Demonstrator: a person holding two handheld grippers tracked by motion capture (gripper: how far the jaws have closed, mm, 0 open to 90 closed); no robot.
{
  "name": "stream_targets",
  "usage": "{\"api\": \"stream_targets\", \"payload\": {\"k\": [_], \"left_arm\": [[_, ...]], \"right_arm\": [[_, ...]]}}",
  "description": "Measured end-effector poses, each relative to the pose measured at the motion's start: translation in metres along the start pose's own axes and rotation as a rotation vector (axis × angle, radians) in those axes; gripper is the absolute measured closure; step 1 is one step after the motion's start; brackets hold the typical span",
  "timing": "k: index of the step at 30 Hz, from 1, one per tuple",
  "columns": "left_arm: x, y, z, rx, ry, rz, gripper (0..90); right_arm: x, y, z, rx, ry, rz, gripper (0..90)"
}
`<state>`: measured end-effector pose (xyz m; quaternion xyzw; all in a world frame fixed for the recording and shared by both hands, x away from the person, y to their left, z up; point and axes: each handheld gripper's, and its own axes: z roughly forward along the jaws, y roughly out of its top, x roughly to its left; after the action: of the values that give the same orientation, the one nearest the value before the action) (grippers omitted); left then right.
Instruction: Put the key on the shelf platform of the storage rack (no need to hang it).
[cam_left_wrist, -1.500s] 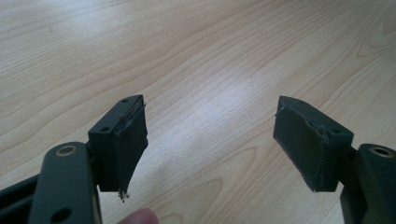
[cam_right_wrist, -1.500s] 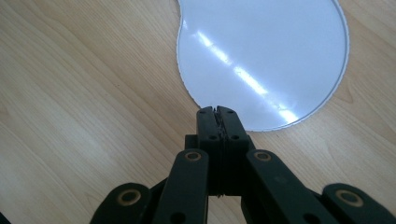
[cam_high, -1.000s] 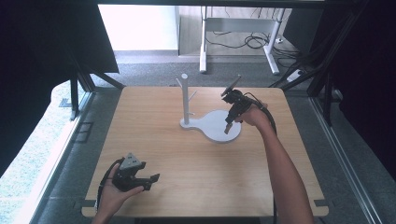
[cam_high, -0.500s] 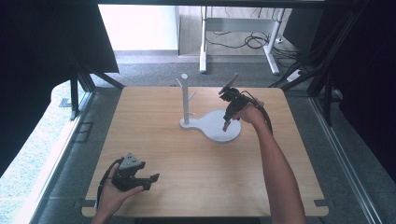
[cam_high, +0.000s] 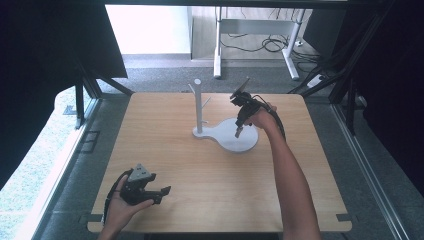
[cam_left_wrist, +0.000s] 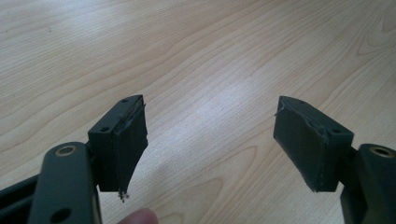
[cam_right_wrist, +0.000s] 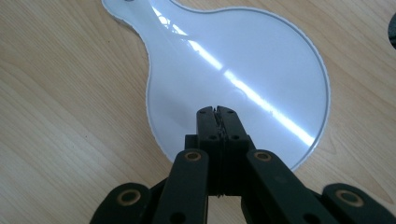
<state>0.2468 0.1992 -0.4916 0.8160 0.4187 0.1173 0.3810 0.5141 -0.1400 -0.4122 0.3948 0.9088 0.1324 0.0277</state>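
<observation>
A white stand has a flat round base (cam_high: 239, 136) and an upright post (cam_high: 198, 105) with short pegs, near the middle of the wooden table (cam_high: 220, 200). My right gripper (cam_high: 238, 131) hangs just above that base, jaws pointing down. In the right gripper view the base (cam_right_wrist: 243, 65) is glossy and bare, and the right gripper (cam_right_wrist: 218, 111) has its jaws pressed together with nothing between them. My left gripper (cam_high: 162, 192) rests low at the table's front left, held in a hand. In the left gripper view, the left gripper (cam_left_wrist: 210, 135) stands wide open over bare wood.
Dark frame legs (cam_high: 80, 95) stand at the table's left and right sides. A white desk frame (cam_high: 217, 40) and cables (cam_high: 270, 45) lie on the floor beyond the far edge. A fingertip (cam_left_wrist: 140, 217) shows at the bottom of the left gripper view.
My right gripper has shifted slightly toward the post and lower over the round base. The left gripper has stayed put.
</observation>
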Motion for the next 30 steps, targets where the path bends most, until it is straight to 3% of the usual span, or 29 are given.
{"api": "stream_targets", "payload": {"k": [16, 30], "left_arm": [[0.0, 0.0, 0.0, -0.003, -0.003, 0.009, 26.0], [-0.001, 0.0, 0.001, 0.001, -0.004, 0.012, 26.0]], "right_arm": [[-0.002, 0.006, 0.03, 0.015, -0.003, 0.006, 89.7], [-0.005, 0.002, 0.043, 0.007, -0.012, 0.019, 89.2]]}}
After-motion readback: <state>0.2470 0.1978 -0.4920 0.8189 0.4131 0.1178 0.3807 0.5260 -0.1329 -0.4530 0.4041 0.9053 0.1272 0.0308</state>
